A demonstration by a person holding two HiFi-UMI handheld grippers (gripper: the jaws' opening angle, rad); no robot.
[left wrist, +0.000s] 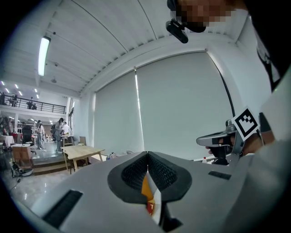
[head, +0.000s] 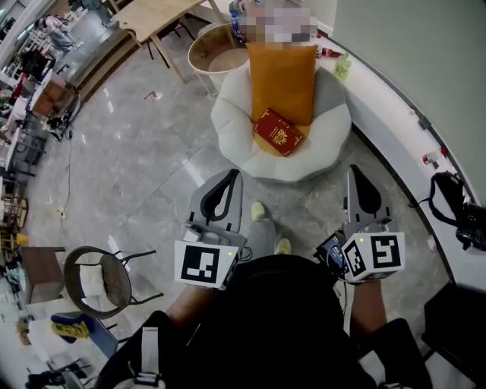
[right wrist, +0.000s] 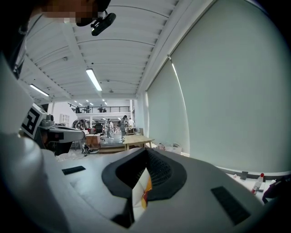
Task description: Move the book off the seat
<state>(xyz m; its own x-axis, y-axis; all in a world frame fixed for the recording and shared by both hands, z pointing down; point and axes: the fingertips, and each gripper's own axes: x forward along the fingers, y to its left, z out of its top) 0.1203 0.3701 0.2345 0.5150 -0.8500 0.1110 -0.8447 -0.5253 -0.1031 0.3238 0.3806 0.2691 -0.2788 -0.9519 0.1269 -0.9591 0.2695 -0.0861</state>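
A red book (head: pixel 278 131) with a gold pattern lies on the seat of a white round armchair (head: pixel 235 114), at the foot of an orange cushion (head: pixel 282 76). Both grippers hover side by side in front of the chair, short of it and apart from the book. In the head view my left gripper (head: pixel 230 175) points at the chair's front left, and my right gripper (head: pixel 355 170) at its front right. In each gripper view the jaws meet at their tips with nothing between them: left gripper (left wrist: pixel 147 154), right gripper (right wrist: pixel 146 150).
A round wooden side table (head: pixel 213 47) stands behind the chair, and a long wooden table (head: pixel 152 15) is further back. A white curved counter (head: pixel 395 114) runs along the right with a black bag (head: pixel 456 209). A metal chair (head: pixel 99 277) is at lower left. The person's feet (head: pixel 262 213) are on the grey floor.
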